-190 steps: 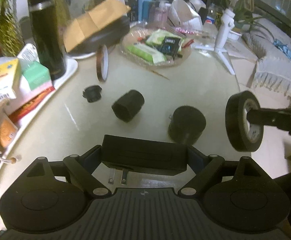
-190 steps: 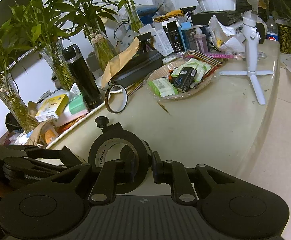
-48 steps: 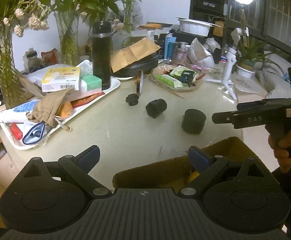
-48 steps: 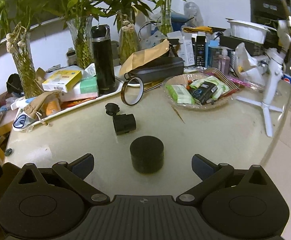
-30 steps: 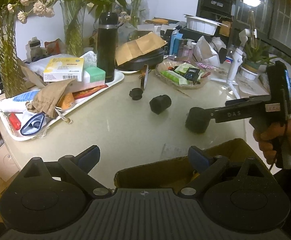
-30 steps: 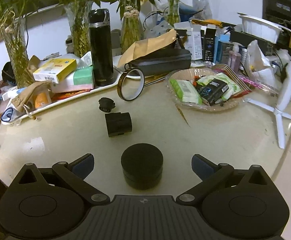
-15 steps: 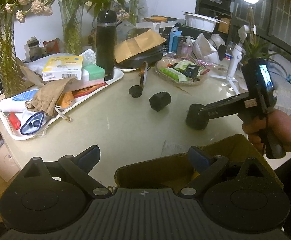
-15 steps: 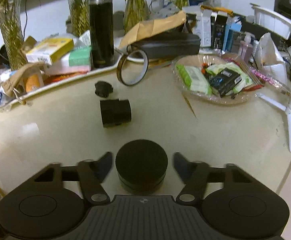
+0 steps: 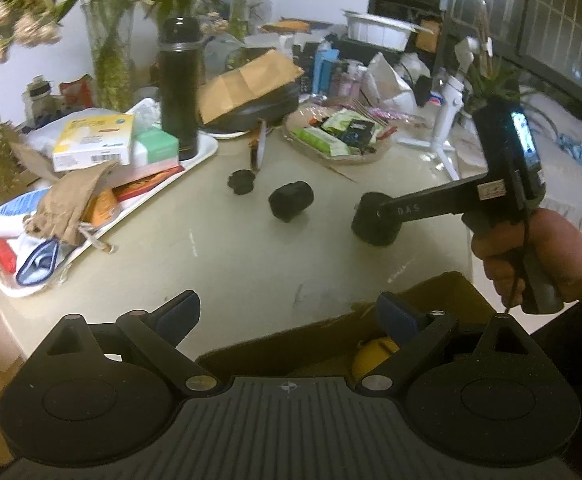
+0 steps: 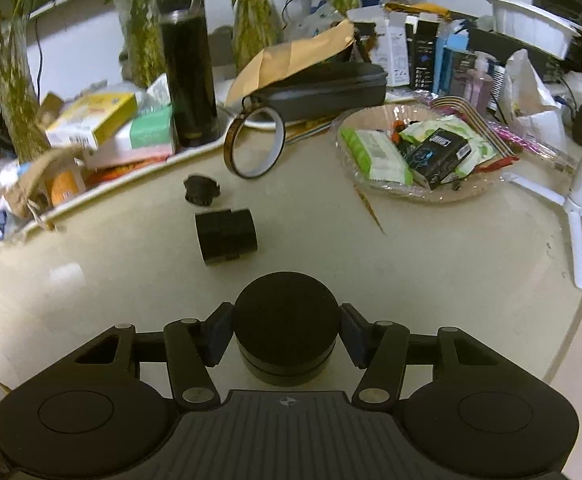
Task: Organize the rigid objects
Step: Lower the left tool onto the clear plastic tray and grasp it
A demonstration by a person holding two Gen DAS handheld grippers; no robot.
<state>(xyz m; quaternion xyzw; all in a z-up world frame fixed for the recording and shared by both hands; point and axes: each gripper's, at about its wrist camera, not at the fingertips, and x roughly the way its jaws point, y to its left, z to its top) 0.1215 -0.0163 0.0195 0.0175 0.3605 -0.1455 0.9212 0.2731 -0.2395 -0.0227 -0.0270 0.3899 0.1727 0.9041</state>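
A black round canister stands on the pale table near its front edge, and my right gripper is shut on it, one blue pad against each side. In the left wrist view a hand holds that gripper over the same canister. My left gripper stays open and empty above the rim of a cardboard box with a yellow object inside. Further back lie a black ribbed cylinder, a small black knob and an upright amber tape ring.
A white tray at the left carries boxes, a paper bag and a tall black flask. A wicker basket of packets and a white tripod stand at the right. The table's curved edge runs close on the right.
My right gripper came down around the black canister and its jaws closed from wide open onto its sides. The left gripper hardly moved.
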